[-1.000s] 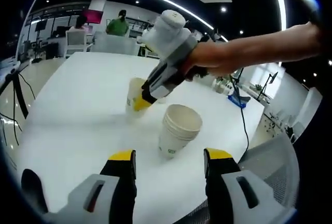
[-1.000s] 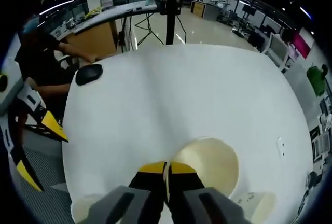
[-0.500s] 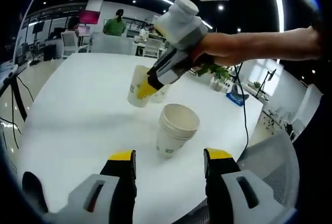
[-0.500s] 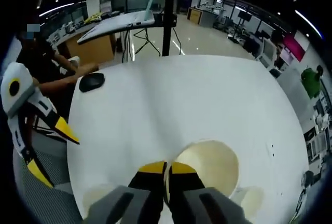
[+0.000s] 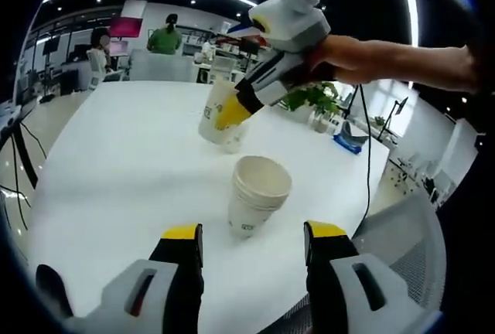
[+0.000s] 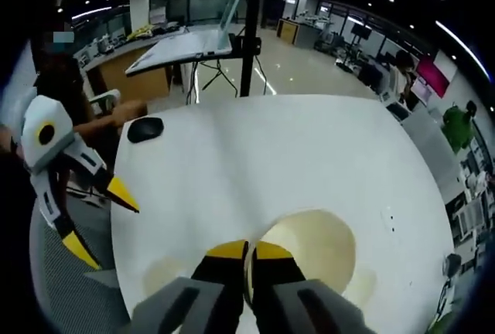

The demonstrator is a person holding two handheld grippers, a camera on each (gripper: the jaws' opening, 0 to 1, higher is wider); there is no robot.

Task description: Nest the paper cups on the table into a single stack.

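In the left gripper view, the right tongs pinch the rim of a tapered paper cup, held tilted in the air at upper centre above the smooth white round counter. Below it, at frame centre, a nested stack of cups stands upright, ridged rims showing. The left tongs are spread wide at the bottom, gripping nothing. In the right gripper view, a black oval mouse lies at the counter's left edge.

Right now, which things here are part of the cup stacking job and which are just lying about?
Part of the job:
- held paper cup, clamped by the right hand-held gripper
- stack of cups on the white table
- left hand-held gripper, open

Just lying about:
- black mouse
- potted plant
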